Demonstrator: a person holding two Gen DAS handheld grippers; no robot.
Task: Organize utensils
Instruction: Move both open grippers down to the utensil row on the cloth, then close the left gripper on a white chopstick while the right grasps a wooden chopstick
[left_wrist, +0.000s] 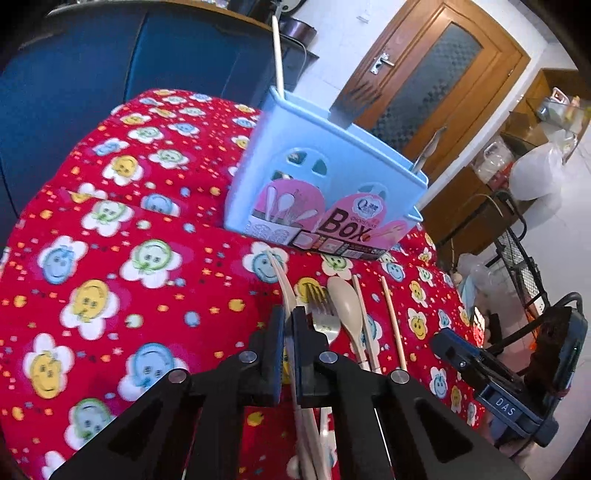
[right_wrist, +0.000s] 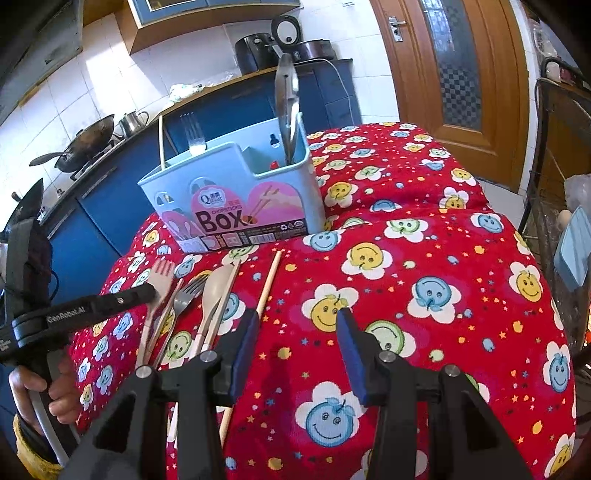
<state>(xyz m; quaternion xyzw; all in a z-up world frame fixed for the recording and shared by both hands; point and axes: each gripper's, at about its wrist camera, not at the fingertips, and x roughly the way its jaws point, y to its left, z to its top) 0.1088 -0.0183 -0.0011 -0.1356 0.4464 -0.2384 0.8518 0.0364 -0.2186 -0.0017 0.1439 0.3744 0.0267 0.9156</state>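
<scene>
My left gripper (left_wrist: 289, 314) is shut on a beige fork (left_wrist: 286, 284), seen edge-on between its pads. In the right wrist view the left gripper (right_wrist: 147, 291) lies across that beige fork (right_wrist: 162, 273) just below its tines. Beside it on the red cloth lie a metal fork (right_wrist: 188, 291), a beige spoon (right_wrist: 218, 284) and two chopsticks (right_wrist: 267, 284). Behind them stands a light blue utensil box (right_wrist: 229, 192) holding a metal fork, a chopstick and a metal blade. My right gripper (right_wrist: 295, 332) is open over bare cloth, right of the chopsticks.
The red smiley-patterned cloth (right_wrist: 424, 258) covers the table and drops off at the left and right edges. A hand (right_wrist: 37, 387) holds the left gripper's handle. Blue cabinets with a wok (right_wrist: 85, 144) stand behind, a wooden door (right_wrist: 454, 74) further back, a wire rack (right_wrist: 554, 184) at right.
</scene>
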